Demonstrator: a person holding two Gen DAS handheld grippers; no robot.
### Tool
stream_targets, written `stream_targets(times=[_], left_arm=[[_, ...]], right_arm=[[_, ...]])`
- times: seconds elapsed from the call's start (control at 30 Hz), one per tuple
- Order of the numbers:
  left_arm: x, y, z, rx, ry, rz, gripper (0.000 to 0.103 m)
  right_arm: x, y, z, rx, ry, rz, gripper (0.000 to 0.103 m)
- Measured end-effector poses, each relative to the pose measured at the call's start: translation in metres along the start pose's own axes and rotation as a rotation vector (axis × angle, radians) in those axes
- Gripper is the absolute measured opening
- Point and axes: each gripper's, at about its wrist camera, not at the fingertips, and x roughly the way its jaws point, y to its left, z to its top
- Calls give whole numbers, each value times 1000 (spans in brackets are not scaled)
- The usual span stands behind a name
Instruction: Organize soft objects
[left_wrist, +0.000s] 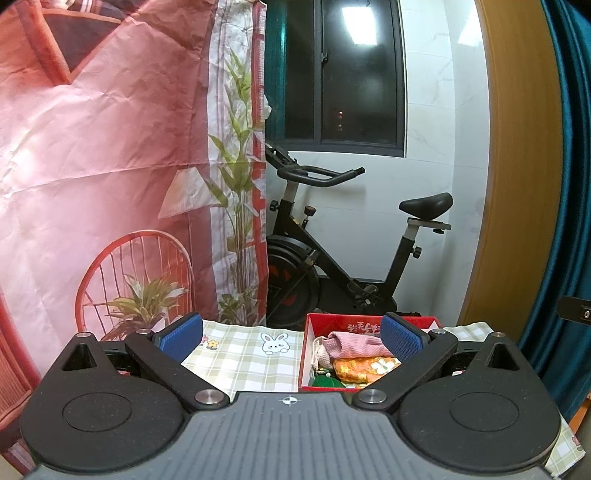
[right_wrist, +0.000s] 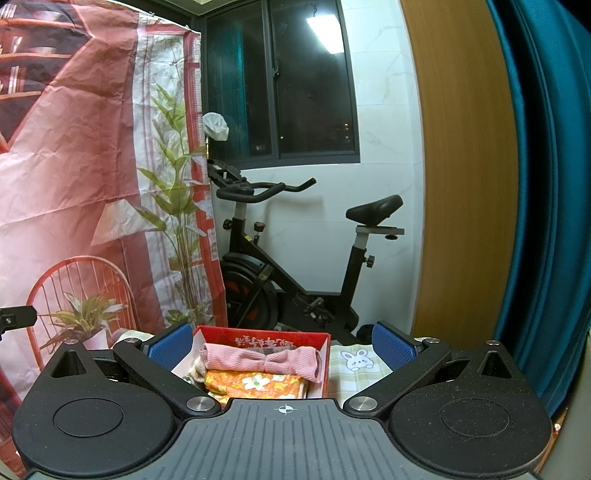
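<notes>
Ribbed grey bodies nearest; left gripper (left_wrist: 291, 338) and right gripper (right_wrist: 282, 341) both gape wide, blue textured pads (right_wrist: 391, 349) empty. Beyond, on the checked bunny tablecloth (left_wrist: 251, 354), a red cardboard box (right_wrist: 327, 365) holds a pink waffle-knit cloth (right_wrist: 258, 360) over orange floral fabric (right_wrist: 255, 384). Behind stands a black exercise bike (right_wrist: 295, 266).

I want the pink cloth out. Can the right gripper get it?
Probably yes. The right gripper has its jaws open and empty, and the pink cloth lies on top in the open red box, uncovered.

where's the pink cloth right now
In both views the pink cloth lies in the red box on the checked tablecloth, atop the orange floral cloth.
</notes>
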Motion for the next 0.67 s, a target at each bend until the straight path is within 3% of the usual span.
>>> stream_targets(times=[0.67], left_arm=[[1, -1, 0, -2, -2, -9, 103]], right_arm=[[1, -5, -3, -5, 4, 1, 103]])
